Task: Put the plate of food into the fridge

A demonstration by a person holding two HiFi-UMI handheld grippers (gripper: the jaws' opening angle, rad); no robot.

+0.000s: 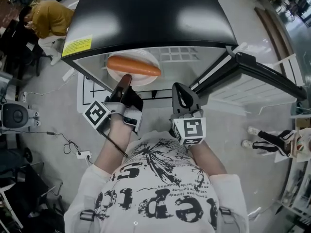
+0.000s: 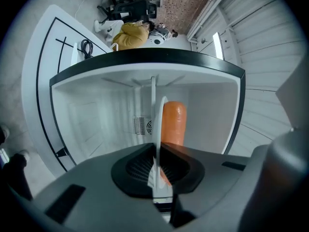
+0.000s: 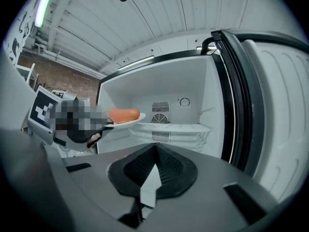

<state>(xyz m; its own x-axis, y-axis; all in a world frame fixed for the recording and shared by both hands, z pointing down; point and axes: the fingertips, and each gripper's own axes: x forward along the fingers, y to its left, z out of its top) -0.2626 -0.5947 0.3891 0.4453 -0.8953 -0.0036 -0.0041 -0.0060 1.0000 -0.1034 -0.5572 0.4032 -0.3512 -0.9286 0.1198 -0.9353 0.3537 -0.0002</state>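
The person stands square to the small white fridge with a glossy black top (image 1: 146, 13), its fridge door (image 1: 265, 74) swung wide to their right so the whole cavity lies open. The left gripper (image 1: 125, 81) reaches into that opening carrying the white round plate (image 1: 146, 79), pinched by the near rim, which leaves the far side free to go in first. The orange-red sausage (image 1: 133, 66) lies lengthwise across the plate, and from the right gripper view the plate looks level, presumably held flat so the food does not roll off. The left gripper's fingers are clamped almost together on the thin rim, one pad above it and one below. The plate sits right at the fridge's mouth, partly under the black top and above the white shelf (image 3: 178, 127); it looks clear of the shelf, though I cannot be sure of the gap. The right gripper (image 1: 181, 95) hangs back just outside the opening, beside the left one. Its fingers are pressed together with nothing between them and touch nothing, so I judge it is waiting to deal with the door once the plate is set down
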